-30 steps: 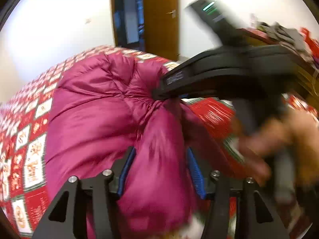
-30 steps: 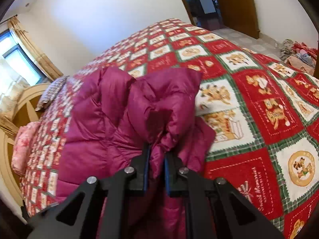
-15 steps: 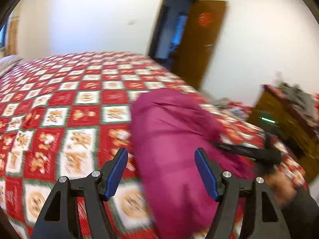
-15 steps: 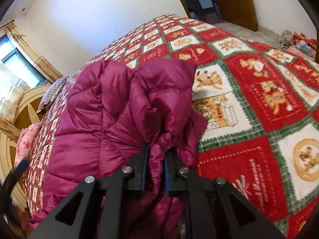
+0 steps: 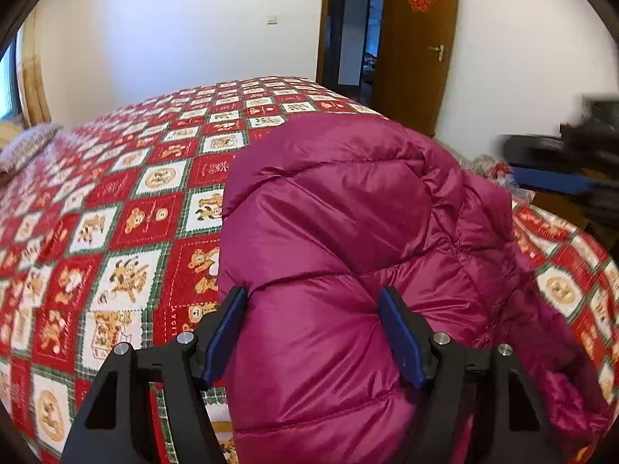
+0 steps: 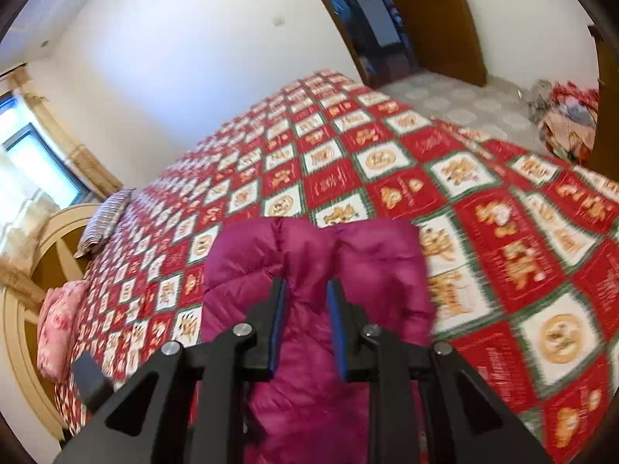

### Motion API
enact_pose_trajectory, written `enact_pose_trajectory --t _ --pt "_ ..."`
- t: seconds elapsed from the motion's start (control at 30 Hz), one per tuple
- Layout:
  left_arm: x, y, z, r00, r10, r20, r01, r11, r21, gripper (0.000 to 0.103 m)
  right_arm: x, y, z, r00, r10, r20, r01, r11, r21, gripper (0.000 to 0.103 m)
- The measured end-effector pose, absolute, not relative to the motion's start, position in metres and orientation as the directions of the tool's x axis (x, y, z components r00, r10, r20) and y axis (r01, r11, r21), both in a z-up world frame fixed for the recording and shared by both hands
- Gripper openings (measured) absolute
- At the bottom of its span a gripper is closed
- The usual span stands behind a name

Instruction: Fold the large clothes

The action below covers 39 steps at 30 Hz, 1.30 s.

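Jacket [image 5: 348,270] folded on bedspread [image 5: 116,232], long axis away from cams, left gripper [image 5: 313,332] wide, right gripper [image 6: 305,321] opening, both empty

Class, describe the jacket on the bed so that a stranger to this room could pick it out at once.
Find the big bed under its red, white and green bear-print quilt. Near its edge on the door side lies the magenta puffer jacket, bundled. It alone is plain, shiny and quilted in puffy bands; the pillows lie by the headboard.

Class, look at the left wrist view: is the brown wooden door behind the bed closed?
No: the brown wooden door stands swung open, and the dark doorway beside it shows through into another room.
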State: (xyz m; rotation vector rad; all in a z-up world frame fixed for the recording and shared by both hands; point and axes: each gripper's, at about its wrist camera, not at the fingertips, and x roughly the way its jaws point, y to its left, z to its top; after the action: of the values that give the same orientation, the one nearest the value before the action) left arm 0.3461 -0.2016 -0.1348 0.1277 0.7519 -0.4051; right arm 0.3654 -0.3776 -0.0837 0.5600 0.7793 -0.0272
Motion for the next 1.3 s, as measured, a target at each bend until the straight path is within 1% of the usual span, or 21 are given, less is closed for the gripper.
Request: enact_pose_trajectory --t 0.07,0.1,0.13,0.17,0.2,0.27,0.33,0.43,0.53,0.57,0.6,0.67,0.73,0.83,0.9,0.93,1.07,1.2,1.3 --pt "0.349 -0.202 -0.138 0.658 -0.307 -0.687 0.403 0.915 -0.023 0.071 0.38 -0.374 -0.105 0.685 0.153 -0.712 0.296 0.835 0.464 0.023" --pt "0.349 -0.2 -0.139 0.654 -0.315 -0.688 0.405 0.914 -0.034 0.071 0.384 -0.376 -0.115 0.67 0.138 -0.73 0.326 0.828 0.456 0.021" --pt "0.349 -0.198 -0.139 0.647 -0.328 -0.689 0.411 0.911 -0.047 0.071 0.383 -0.378 -0.122 0.659 0.115 -0.743 0.348 0.829 0.437 0.012" --pt "0.35 -0.194 -0.138 0.634 -0.345 -0.693 0.422 0.904 -0.064 0.072 0.384 -0.38 -0.132 0.643 0.08 -0.762 0.369 0.839 0.4 0.008" --pt "0.352 -0.191 -0.136 0.621 -0.358 -0.697 0.432 0.899 -0.077 0.072 0.382 -0.382 -0.14 0.634 0.052 -0.771 0.377 0.851 0.367 0.0" --pt "0.357 -0.184 -0.128 0.605 -0.382 -0.699 0.435 0.893 -0.113 0.072 0.377 -0.384 -0.148 0.639 0.029 -0.769 0.356 0.875 0.329 0.0" --pt "0.367 -0.179 -0.119 0.611 -0.376 -0.697 0.408 0.904 -0.129 0.072 0.372 -0.385 -0.151 0.646 0.012 -0.763 0.328 0.899 0.292 0.0" --pt "0.395 -0.187 -0.117 0.63 -0.318 -0.709 0.366 0.926 -0.09 0.072 0.371 -0.386 -0.159 0.653 -0.022 -0.757 0.289 0.931 0.222 0.0" --pt "0.422 -0.2 -0.129 0.621 -0.277 -0.734 0.337 0.939 -0.07 0.072 0.376 -0.384 -0.167 0.652 -0.015 -0.758 0.253 0.947 0.198 0.0" --pt "0.428 -0.202 -0.134 0.622 -0.265 -0.737 0.329 0.942 -0.061 0.074 0.379 -0.384 -0.17 0.656 -0.012 -0.754 0.243 0.95 0.196 0.0" --pt "0.433 -0.205 -0.139 0.623 -0.25 -0.741 0.32 0.946 -0.05 0.08 0.379 -0.385 -0.172 0.661 -0.009 -0.75 0.236 0.952 0.197 0.0" --pt "0.438 -0.21 -0.151 0.627 -0.216 -0.748 0.298 0.954 -0.026 0.088 0.38 -0.386 -0.177 0.674 0.003 -0.739 0.23 0.949 0.214 0.0" --pt "0.443 -0.21 -0.161 0.619 -0.226 -0.752 0.287 0.957 -0.051 0.089 0.38 -0.389 -0.18 0.683 0.026 -0.73 0.234 0.939 0.252 0.0" --pt "0.452 -0.206 -0.173 0.581 -0.267 -0.769 0.268 0.955 -0.128 0.089 0.384 -0.397 -0.187 0.685 0.079 -0.724 0.235 0.917 0.322 0.0" --pt "0.456 -0.207 -0.178 0.569 -0.272 -0.776 0.262 0.954 -0.143 0.09 0.388 -0.396 -0.188 0.681 0.085 -0.727 0.232 0.917 0.325 0.0" --pt "0.457 -0.209 -0.18 0.57 -0.274 -0.775 0.264 0.954 -0.143 0.09 0.39 -0.396 -0.189 0.682 0.09 -0.726 0.228 0.917 0.328 0.0" --pt "0.459 -0.217 -0.183 0.571 -0.247 -0.782 0.264 0.958 -0.11 0.09 0.391 -0.408 -0.196 0.695 0.167 -0.699 0.217 0.879 0.425 0.0" --pt "0.456 -0.215 -0.182 0.577 -0.238 -0.781 0.266 0.959 -0.097 0.09 0.388 -0.401 -0.191 0.691 0.13 -0.711 0.222 0.898 0.38 0.0" --pt "0.449 -0.216 -0.177 0.59 -0.212 -0.779 0.291 0.956 -0.04 0.09 0.383 -0.4 -0.186 0.678 0.118 -0.725 0.22 0.91 0.353 0.0"
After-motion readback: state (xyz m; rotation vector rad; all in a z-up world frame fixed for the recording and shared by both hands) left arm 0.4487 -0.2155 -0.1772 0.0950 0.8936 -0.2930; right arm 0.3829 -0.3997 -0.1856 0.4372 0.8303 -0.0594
